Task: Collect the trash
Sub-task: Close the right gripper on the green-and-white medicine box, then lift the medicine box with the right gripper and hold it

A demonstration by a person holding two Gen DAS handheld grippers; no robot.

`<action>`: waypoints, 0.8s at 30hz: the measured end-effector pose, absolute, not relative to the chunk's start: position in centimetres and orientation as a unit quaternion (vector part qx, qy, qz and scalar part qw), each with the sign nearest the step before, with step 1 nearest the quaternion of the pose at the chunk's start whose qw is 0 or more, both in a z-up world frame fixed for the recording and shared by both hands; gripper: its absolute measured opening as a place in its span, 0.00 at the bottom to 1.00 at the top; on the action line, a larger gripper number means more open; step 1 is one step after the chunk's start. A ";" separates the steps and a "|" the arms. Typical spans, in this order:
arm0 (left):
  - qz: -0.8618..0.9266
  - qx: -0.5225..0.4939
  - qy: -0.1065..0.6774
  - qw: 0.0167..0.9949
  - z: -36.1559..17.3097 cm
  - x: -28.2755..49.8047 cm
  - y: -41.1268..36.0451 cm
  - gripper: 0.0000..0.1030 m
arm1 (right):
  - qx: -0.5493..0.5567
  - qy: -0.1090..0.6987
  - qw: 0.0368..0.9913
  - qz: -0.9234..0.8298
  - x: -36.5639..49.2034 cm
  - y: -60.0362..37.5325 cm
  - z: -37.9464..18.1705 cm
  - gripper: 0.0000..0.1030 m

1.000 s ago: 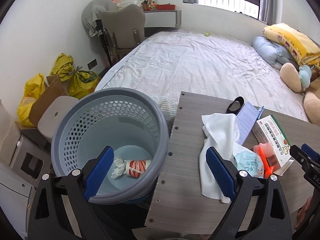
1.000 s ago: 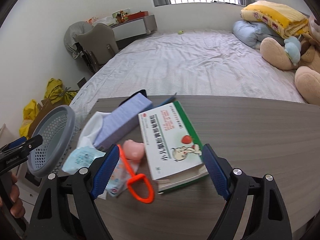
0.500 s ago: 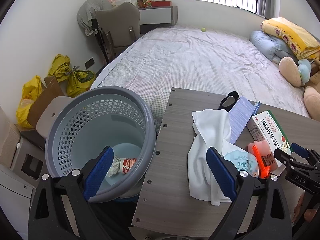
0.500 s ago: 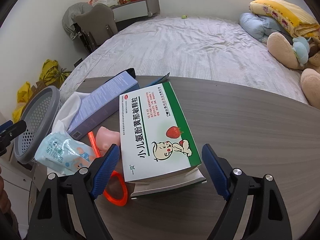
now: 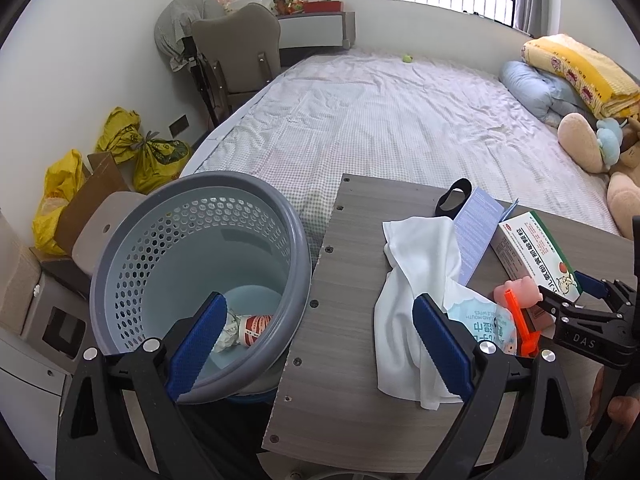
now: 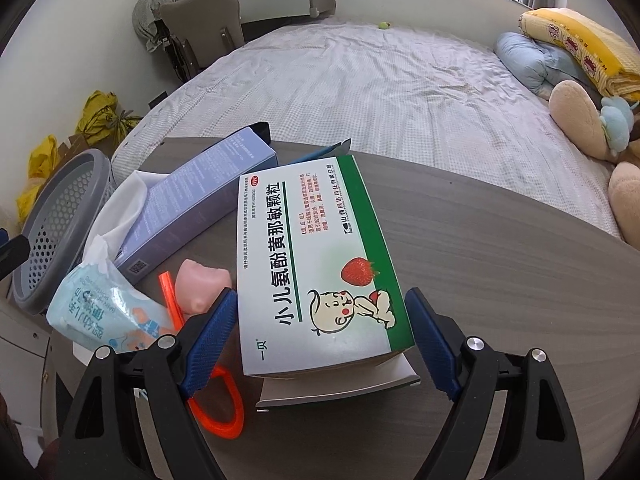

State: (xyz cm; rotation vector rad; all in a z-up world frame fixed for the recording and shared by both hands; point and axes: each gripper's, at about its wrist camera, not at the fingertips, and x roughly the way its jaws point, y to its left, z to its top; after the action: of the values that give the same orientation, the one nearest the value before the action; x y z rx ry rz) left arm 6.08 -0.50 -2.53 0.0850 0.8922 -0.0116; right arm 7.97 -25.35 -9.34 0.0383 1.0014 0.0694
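A green-and-white medicine box (image 6: 320,248) lies on the wooden table (image 6: 500,280). My right gripper (image 6: 322,338) is open and straddles the box's near end, one pad close to each side. Left of the box lie a pink lump (image 6: 200,284), an orange loop strap (image 6: 228,412), a pale blue wipes packet (image 6: 100,312), a lilac carton (image 6: 192,200) and a white cloth (image 5: 416,280). My left gripper (image 5: 318,346) is open above the rim of the grey basket (image 5: 120,272), which holds crumpled paper and a red-and-white wrapper (image 5: 252,324). The right gripper (image 5: 568,292) also shows at the right of the left wrist view.
The basket stands off the table's left edge (image 5: 316,304). A black item (image 5: 452,196) lies at the table's far side. Beyond is a bed (image 5: 400,128) with pillows and plush toys (image 5: 580,140). A chair (image 5: 240,52) and yellow bags (image 5: 156,156) stand by the wall.
My right gripper has come down and forward onto the medicine box, rolling a little; the box's near end now lies between its jaws. The left gripper has hardly moved.
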 end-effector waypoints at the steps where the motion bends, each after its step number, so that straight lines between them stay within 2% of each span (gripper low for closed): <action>1: -0.006 0.041 0.431 0.901 -2.5 6.1 -0.5 0.90 | 0.017 0.482 0.875 0.035 8.2 -25.3 -9.3 0.79; 12: -0.007 0.039 0.429 0.903 -2.4 5.9 -0.6 0.91 | 0.012 0.489 0.872 0.031 9.5 -25.6 -9.0 0.81; 24: -0.014 0.035 0.433 0.901 -2.6 5.9 -0.4 0.91 | 0.050 0.493 0.869 -0.021 5.0 -29.7 -10.5 0.80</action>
State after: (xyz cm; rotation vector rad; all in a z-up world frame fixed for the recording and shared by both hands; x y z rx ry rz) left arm 5.85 -0.35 -2.58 0.0730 0.8952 -0.0288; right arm 4.95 -29.74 -10.46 0.1054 1.0307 -0.0434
